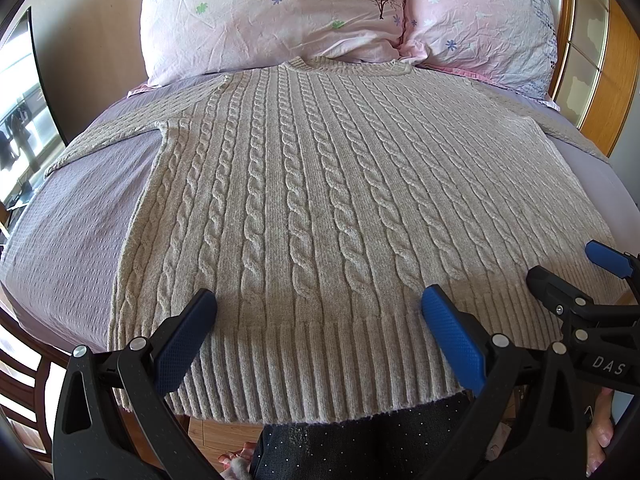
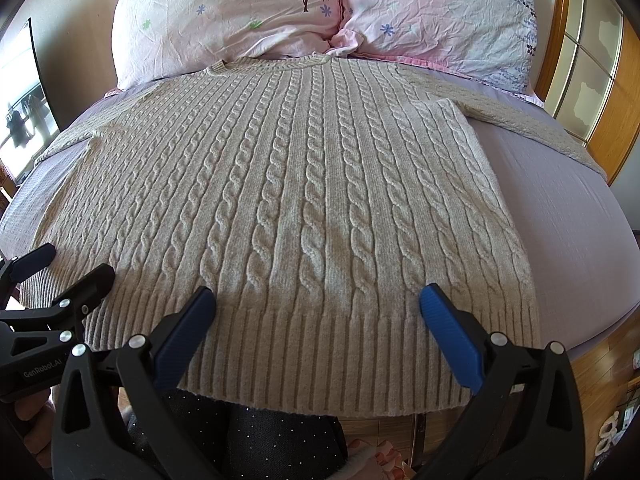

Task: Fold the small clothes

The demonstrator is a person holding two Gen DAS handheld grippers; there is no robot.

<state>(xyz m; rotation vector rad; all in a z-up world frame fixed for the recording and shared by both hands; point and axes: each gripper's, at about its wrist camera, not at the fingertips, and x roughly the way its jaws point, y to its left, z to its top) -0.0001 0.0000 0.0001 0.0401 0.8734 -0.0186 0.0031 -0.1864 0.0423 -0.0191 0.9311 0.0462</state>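
A beige cable-knit sweater (image 1: 320, 200) lies flat and face up on the bed, collar toward the pillows, ribbed hem hanging over the near edge. It also shows in the right wrist view (image 2: 288, 200). Both sleeves spread out to the sides. My left gripper (image 1: 319, 304) is open, hovering just above the hem, left of centre. My right gripper (image 2: 318, 304) is open above the hem, right of centre. The right gripper (image 1: 592, 276) shows at the right edge of the left wrist view; the left gripper (image 2: 60, 272) shows at the left edge of the right wrist view.
The bed has a lilac sheet (image 1: 72, 232) (image 2: 560, 208). Two pink floral pillows (image 1: 272, 12) (image 2: 440, 12) lean at the head. A wooden headboard (image 2: 560, 20) stands behind to the right, a window (image 1: 20, 112) to the left. My dark-clad legs (image 1: 360, 448) are at the foot.
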